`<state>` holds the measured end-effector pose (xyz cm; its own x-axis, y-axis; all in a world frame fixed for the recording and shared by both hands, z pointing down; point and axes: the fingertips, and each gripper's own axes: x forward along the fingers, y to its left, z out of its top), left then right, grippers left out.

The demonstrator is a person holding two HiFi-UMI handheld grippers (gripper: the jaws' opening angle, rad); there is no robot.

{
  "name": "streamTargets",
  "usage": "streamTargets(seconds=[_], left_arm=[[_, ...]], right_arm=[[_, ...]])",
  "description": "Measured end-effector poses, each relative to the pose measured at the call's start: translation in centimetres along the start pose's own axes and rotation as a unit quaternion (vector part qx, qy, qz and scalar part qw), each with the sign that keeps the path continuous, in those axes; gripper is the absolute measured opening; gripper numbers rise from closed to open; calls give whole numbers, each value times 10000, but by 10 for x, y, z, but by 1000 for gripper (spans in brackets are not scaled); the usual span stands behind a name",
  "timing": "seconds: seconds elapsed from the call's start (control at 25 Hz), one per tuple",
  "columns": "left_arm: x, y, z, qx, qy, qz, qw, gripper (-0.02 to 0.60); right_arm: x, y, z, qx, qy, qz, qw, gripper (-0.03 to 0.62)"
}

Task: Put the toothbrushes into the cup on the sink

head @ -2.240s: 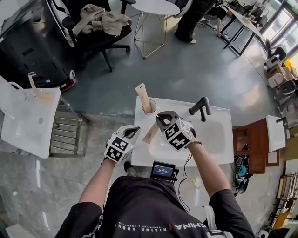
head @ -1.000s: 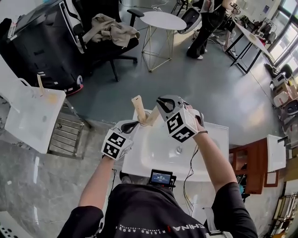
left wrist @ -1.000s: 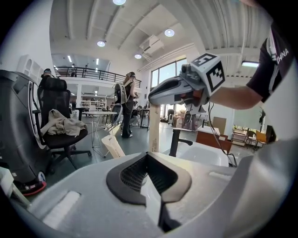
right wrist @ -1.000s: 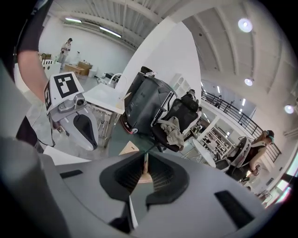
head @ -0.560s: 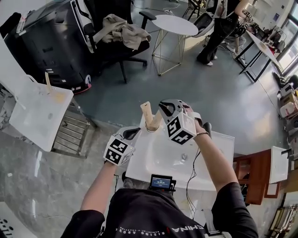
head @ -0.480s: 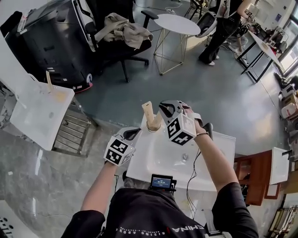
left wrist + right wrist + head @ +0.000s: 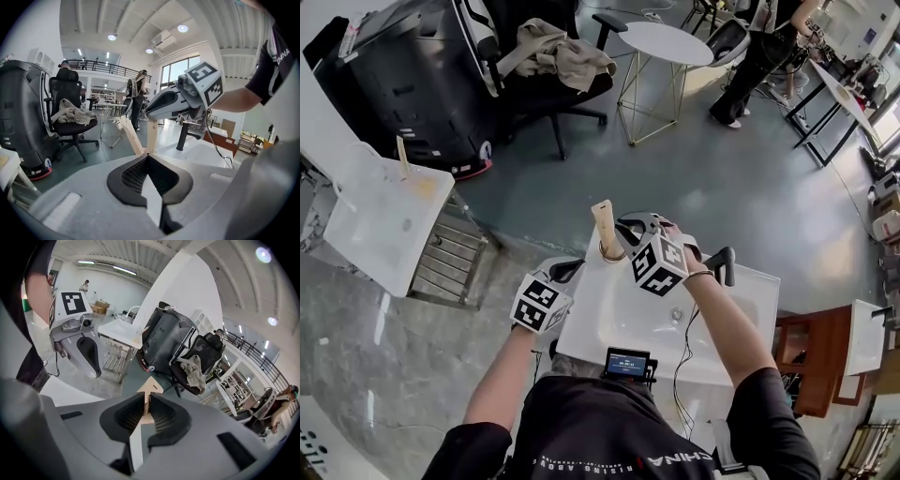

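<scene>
- The cup [image 7: 612, 251] is seen on the back left corner of the sink [image 7: 623, 323], with one toothbrush [image 7: 604, 221] already standing in it and leaning to the left.
- A second toothbrush [image 7: 152, 135] is held upright just beside the first, its lower end at the cup's mouth; whether it has entered the cup cannot be told, as the rim is hidden.
- The right gripper [image 7: 146, 396] is closed on this second toothbrush, a thin wooden strip pinched between nearly touching pads; the jaws have just been opening slightly, yet the strip is gripped between them.
- The left gripper [image 7: 567, 270] is held near the sink's left edge with its jaws together and nothing in them.
- The step in hand is judged to be the lowering of the second toothbrush into the cup; next, a fuller release and a straight lift away are called for.
- The leaning toothbrush stands close to the path, so it could be knocked or the cup tipped on withdrawal.
- A black faucet [image 7: 724, 263] is seen behind the basin and a small screen [image 7: 626, 362] at its front edge, both clear of the work.
- Beyond, an office chair [image 7: 546, 70] draped with cloth and a round table [image 7: 666, 42] are seen well apart.
</scene>
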<state>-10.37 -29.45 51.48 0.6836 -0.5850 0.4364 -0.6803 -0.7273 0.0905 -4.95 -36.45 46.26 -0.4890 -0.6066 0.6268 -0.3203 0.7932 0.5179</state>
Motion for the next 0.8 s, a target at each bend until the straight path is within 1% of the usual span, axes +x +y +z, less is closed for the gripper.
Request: streamTargets(seconds=[0.24,0.36,0.4,0.48,0.52,0.68,0.8], left_arm=[[2,-7,-5,2,37,-56,10000,6],[2,-11,-4,4,38,-51,10000,6],[1,-11,-4,6,36,-46,10000,7],[-1,-11,-3,15,28,-33,10000,6],[-2,-11,-3,18,22,-26,10000,6],[-6,-12,0,37,-14,-2,10000,7],[-9,-13,4,62,-40,25,10000,6]], right_arm=[[5,9,-4,231,-34,173,9996,51],[2,10,-3,330,-82,253,9991,67],[1,10,-2,383,-106,298,9988,78],[-2,11,1,499,-153,414,9978,127],[-4,11,2,545,-177,441,9974,142],[-18,1,10,704,-346,262,9966,170],[-34,-9,14,896,-518,88,9946,172]])
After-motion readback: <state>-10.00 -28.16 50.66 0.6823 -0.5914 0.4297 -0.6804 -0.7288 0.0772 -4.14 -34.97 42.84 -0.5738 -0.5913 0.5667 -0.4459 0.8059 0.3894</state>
